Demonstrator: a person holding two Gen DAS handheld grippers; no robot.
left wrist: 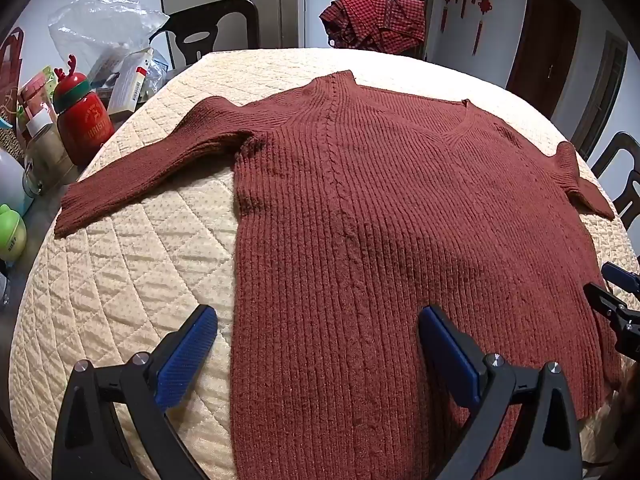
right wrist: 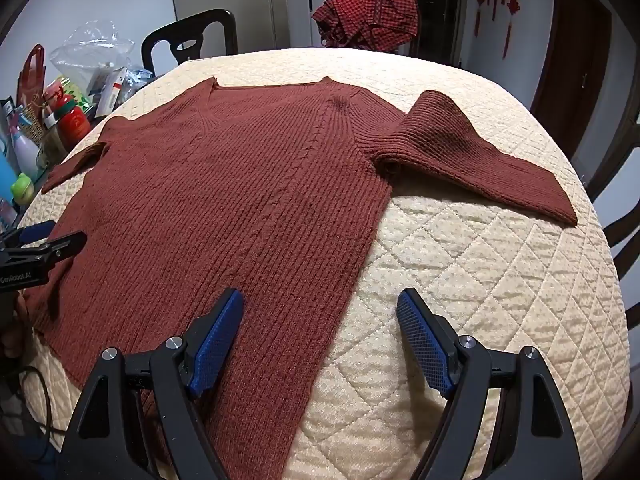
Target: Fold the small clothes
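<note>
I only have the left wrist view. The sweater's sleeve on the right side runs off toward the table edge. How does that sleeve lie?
Observer: In the right wrist view that sleeve lies flat on the quilted cover, bent at the shoulder and angled out and down toward the table's edge.
Operator: Is the right gripper holding anything?
Observer: No. The right gripper is open, one finger over the sweater hem, the other over bare quilt.
Operator: Anything beside that sleeve I should avoid?
Observer: Nothing lies on the quilt near it; a dark chair stands just past the table edge.
</note>
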